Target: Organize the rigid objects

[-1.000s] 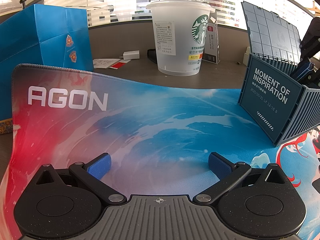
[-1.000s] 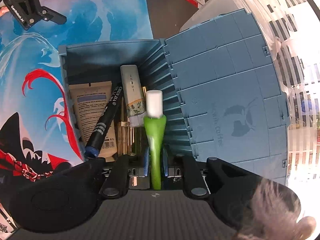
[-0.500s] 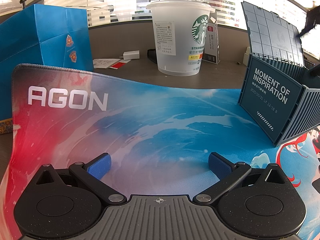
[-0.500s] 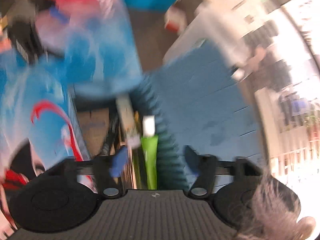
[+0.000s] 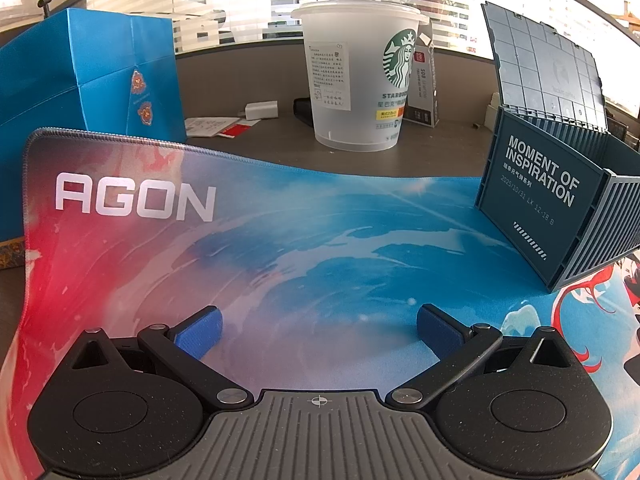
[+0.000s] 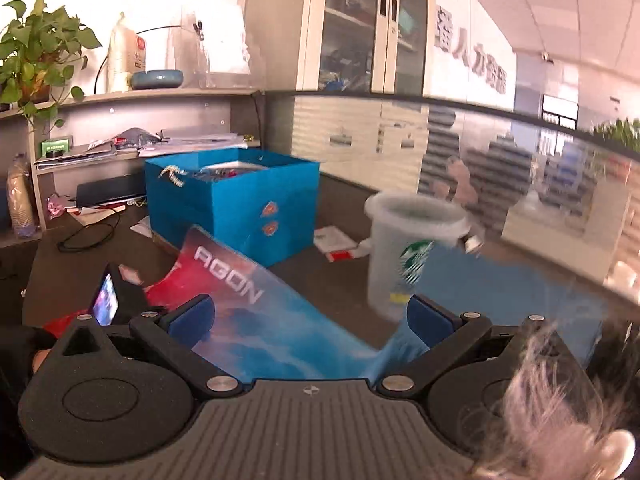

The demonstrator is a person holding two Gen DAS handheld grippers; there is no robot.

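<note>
A blue-grey container-style box (image 5: 556, 204) with its lid up stands at the right on the AGON mat (image 5: 280, 224). Its inside is hidden from the left wrist view. My left gripper (image 5: 318, 330) hovers low over the mat, open and empty. My right gripper (image 6: 311, 316) points across the desk above the mat (image 6: 256, 316). Its jaws are opening wide, with nothing between them. A blurred blue shape (image 6: 500, 292) on the right of that view may be the box.
A big frosted Starbucks cup (image 5: 360, 80) (image 6: 412, 256) stands behind the mat, and a bright blue paper bag (image 5: 100, 80) (image 6: 240, 196) at its far left corner. A black device with a lit screen (image 6: 106, 300) sits at the left. Papers and cables litter the desk.
My right gripper let go of the green tube in the box, opened wide, then lifted and swung away to face across the desk. It has left the left wrist view. The left gripper is unmoved.
</note>
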